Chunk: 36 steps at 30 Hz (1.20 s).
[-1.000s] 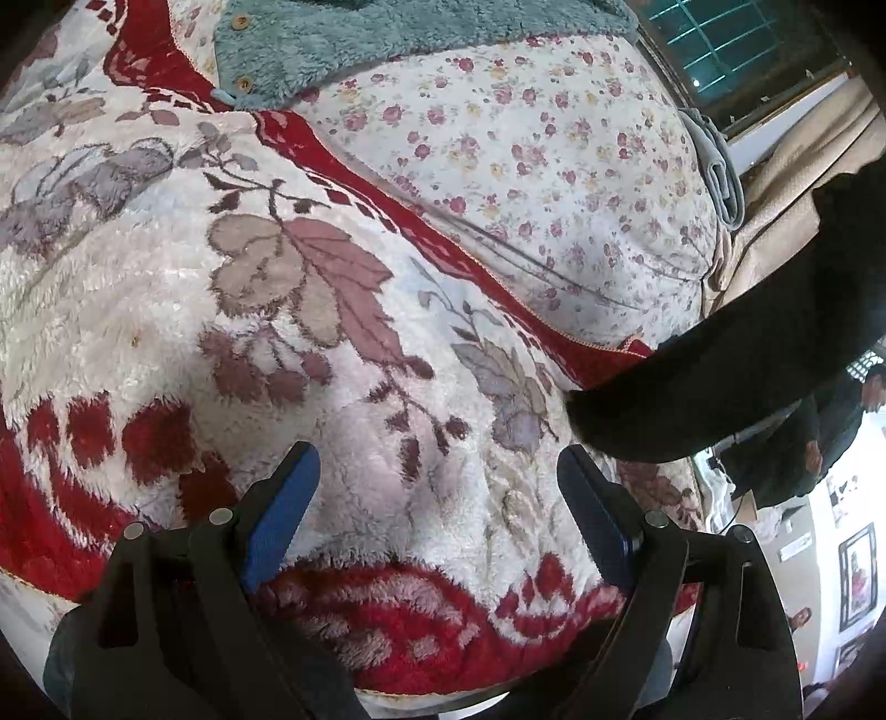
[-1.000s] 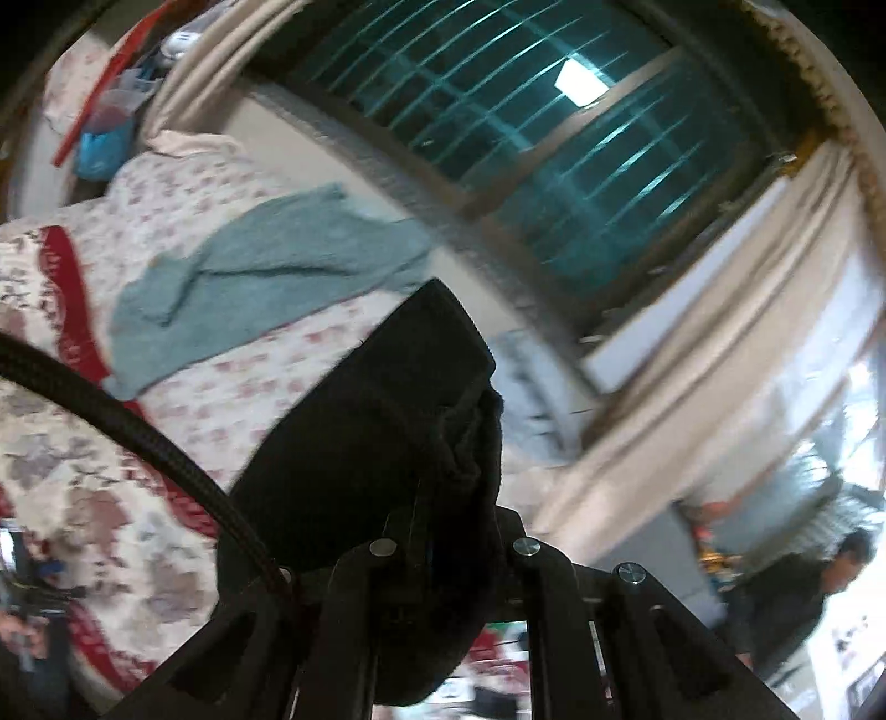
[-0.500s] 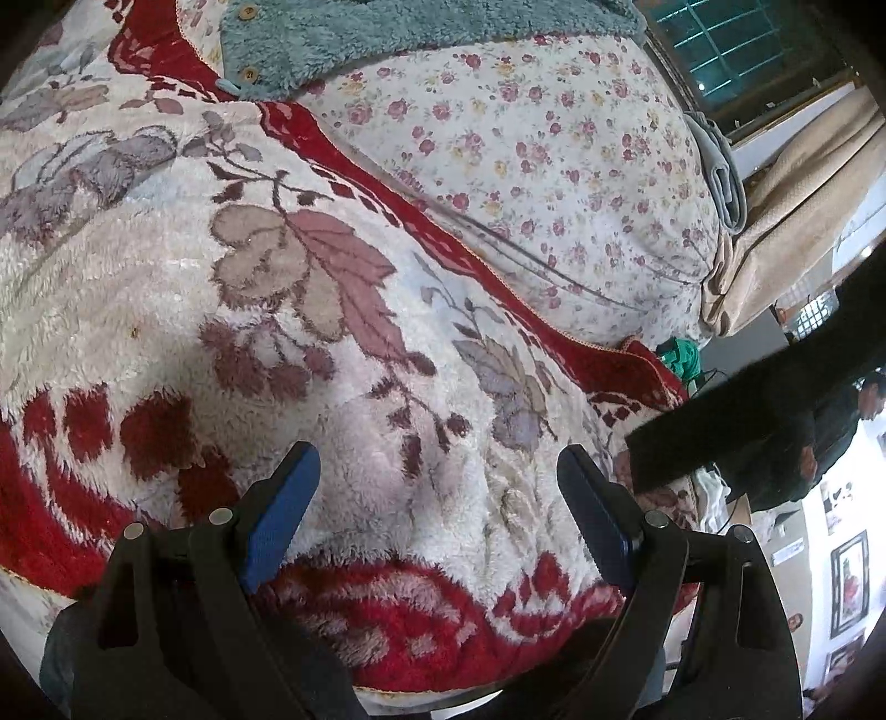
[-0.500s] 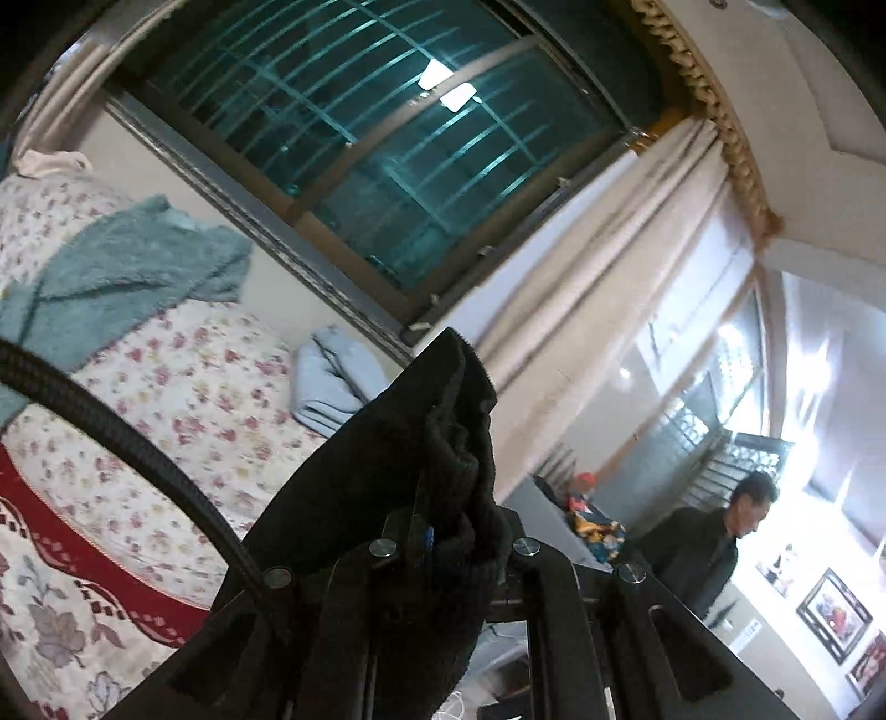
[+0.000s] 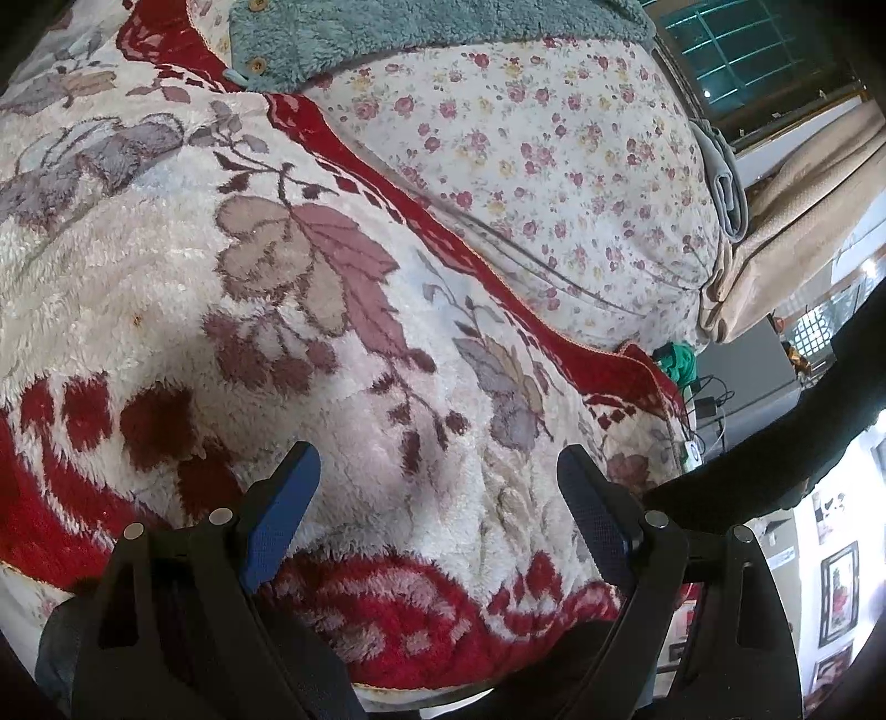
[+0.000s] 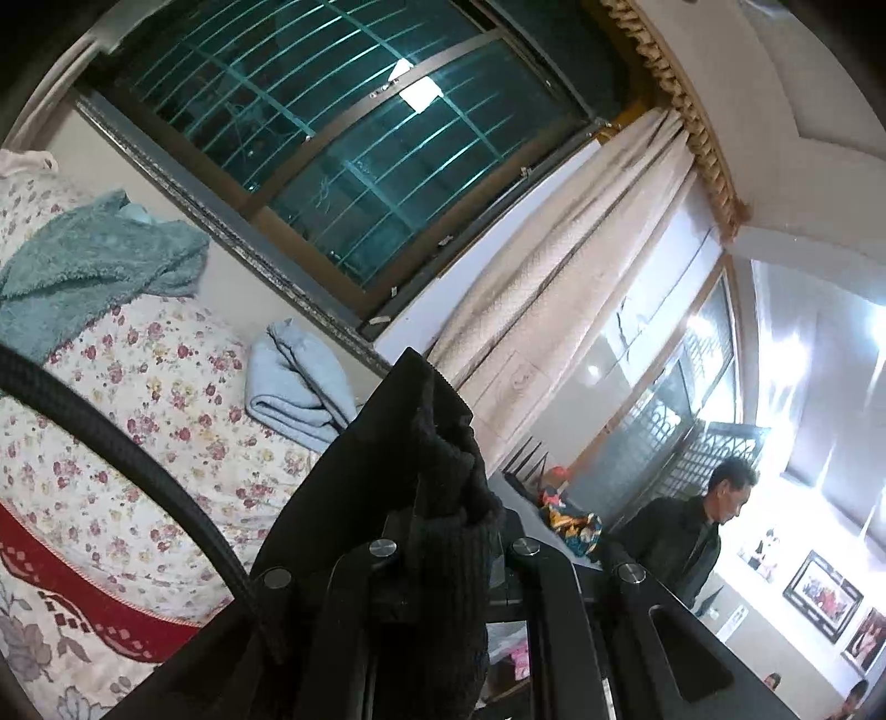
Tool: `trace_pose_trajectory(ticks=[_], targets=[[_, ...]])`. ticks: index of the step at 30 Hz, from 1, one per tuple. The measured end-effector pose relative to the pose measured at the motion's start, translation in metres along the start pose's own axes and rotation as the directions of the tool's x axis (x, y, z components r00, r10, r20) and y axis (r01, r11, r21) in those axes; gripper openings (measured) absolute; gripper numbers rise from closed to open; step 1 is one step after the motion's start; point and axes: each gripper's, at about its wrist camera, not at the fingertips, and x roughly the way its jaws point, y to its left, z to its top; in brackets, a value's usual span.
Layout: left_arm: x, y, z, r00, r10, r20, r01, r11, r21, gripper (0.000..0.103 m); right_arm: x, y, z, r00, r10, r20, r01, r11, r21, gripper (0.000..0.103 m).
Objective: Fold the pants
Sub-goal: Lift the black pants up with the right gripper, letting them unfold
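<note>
Left gripper (image 5: 437,498): jaws spread wide, blue pads (image 5: 279,512) bare, nothing between them. Hovering over plush floral blanket (image 5: 166,310) (white pile, red border, brown and grey leaf pattern), angled downward.

Right gripper (image 6: 448,531): pressed together, pinching black pants (image 6: 421,443). Fabric bunched up through the jaws, top fold standing above the fingertips, remainder draping down over the gripper body. Pointing about level, toward window (image 6: 332,138) and cream curtain (image 6: 554,277).

Pants location: clamped in right gripper, lifted off the bed. In left wrist view, a dark band of the same black cloth (image 5: 775,443) crossing the right edge of frame, hanging clear of the blanket and beyond its corner.

Bed surface: blanket lying over floral sheet (image 5: 554,166) with small pink roses. Teal fleece garment (image 5: 387,33) with wooden buttons at far end of the bed. Folded light-blue cloth (image 6: 299,382) on the sheet near the window sill.

Other: black cable (image 6: 111,443) arcing across left side of right wrist view. Person in dark jacket (image 6: 686,537) standing in the background; framed pictures (image 6: 822,592) on the wall beyond.
</note>
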Motion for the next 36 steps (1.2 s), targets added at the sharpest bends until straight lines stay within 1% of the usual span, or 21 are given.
trace_pose_trajectory(ticks=[5, 7, 9, 14, 18, 21, 27, 30, 32, 34, 35, 36], targets=[[0.003, 0.001, -0.002, 1.0, -0.003, -0.01, 0.003, 1.0, -0.018, 0.088, 0.016, 0.007, 0.006, 0.999, -0.011, 0.035, 0.012, 0.999, -0.032, 0.009], [0.006, 0.003, -0.004, 1.0, -0.005, -0.022, 0.005, 0.999, -0.037, 0.088, 0.024, 0.009, 0.008, 0.999, 0.003, 0.036, -0.001, 0.999, -0.048, 0.009], [0.007, 0.006, -0.004, 0.999, -0.009, -0.031, 0.007, 0.999, -0.053, 0.088, 0.033, 0.011, 0.006, 0.999, -0.004, 0.038, 0.006, 0.998, -0.061, 0.009], [0.009, 0.007, -0.004, 0.999, -0.011, -0.038, 0.008, 0.998, -0.064, 0.088, 0.052, 0.007, -0.009, 0.998, 0.017, 0.054, -0.016, 1.0, -0.024, 0.009], [0.01, 0.01, -0.001, 0.999, -0.016, -0.042, 0.014, 0.998, -0.067, 0.088, 0.057, 0.013, -0.019, 0.997, 0.037, 0.069, -0.036, 0.999, -0.013, 0.009], [0.01, 0.011, 0.0, 0.999, -0.018, -0.044, 0.015, 0.997, -0.07, 0.088, 0.06, 0.021, -0.018, 0.996, 0.037, 0.084, -0.035, 0.999, -0.016, 0.009], [0.01, 0.014, -0.001, 0.998, -0.035, -0.045, 0.031, 0.996, -0.088, 0.088, 0.066, 0.025, -0.006, 0.996, 0.017, 0.083, -0.016, 1.0, -0.011, 0.009], [0.01, 0.017, -0.001, 0.998, -0.053, -0.045, 0.048, 0.993, -0.11, 0.088, 0.062, 0.038, -0.006, 0.993, 0.065, 0.096, -0.065, 0.998, -0.009, 0.009], [0.006, 0.021, -0.001, 0.997, -0.067, -0.037, 0.061, 0.989, -0.132, 0.088, 0.048, 0.061, -0.005, 0.982, 0.146, 0.118, -0.146, 0.989, -0.009, 0.009], [-0.001, 0.024, -0.001, 0.998, -0.063, -0.018, 0.06, 0.987, -0.15, 0.088, 0.029, 0.089, -0.001, 0.966, 0.217, 0.141, -0.217, 0.976, -0.016, 0.009], [-0.008, 0.026, -0.002, 0.999, -0.047, 0.003, 0.047, 0.986, -0.159, 0.088, 0.014, 0.11, 0.005, 0.948, 0.279, 0.155, -0.28, 0.96, -0.011, 0.009], [-0.022, 0.028, -0.005, 0.999, -0.011, 0.051, 0.02, 0.986, -0.166, 0.088, 0.003, 0.125, 0.01, 0.933, 0.322, 0.161, -0.325, 0.946, -0.005, 0.009]])
